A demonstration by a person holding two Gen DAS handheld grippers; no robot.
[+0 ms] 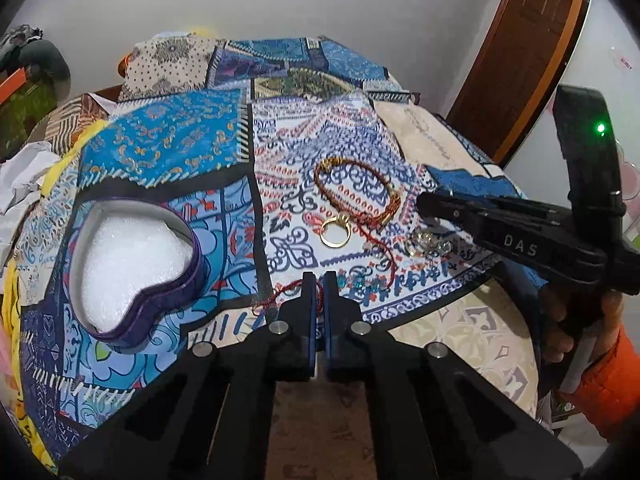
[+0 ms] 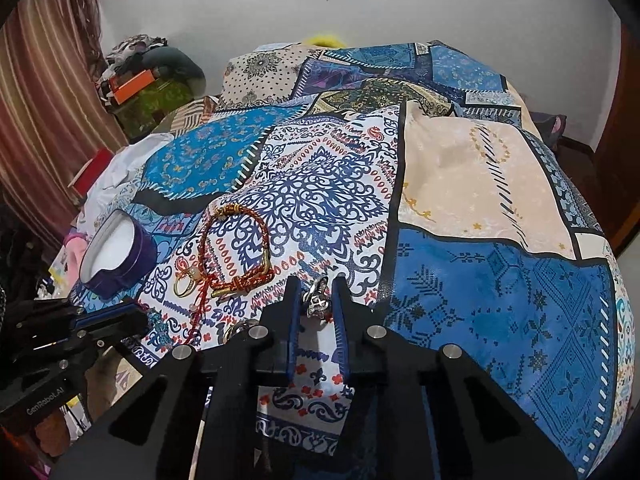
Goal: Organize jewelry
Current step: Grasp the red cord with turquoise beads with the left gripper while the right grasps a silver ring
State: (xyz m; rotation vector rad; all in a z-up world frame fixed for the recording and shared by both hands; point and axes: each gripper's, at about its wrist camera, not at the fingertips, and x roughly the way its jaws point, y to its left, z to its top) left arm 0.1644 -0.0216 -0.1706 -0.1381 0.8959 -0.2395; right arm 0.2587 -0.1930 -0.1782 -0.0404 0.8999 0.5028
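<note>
The left hand-held gripper [image 1: 319,280] has its fingers nearly together, pinching a thin red string [image 1: 382,240] low over the patterned cloth [image 1: 168,148]. The right hand-held gripper [image 2: 316,300] is narrowed around a silver ring [image 2: 319,300], which sits between its two fingers. On the cloth between both lie a braided red and gold bracelet [image 1: 356,190] and a gold ring [image 1: 335,232], touching each other. The purple heart-shaped box [image 1: 132,264] with white padding stands open, well to the left.
</note>
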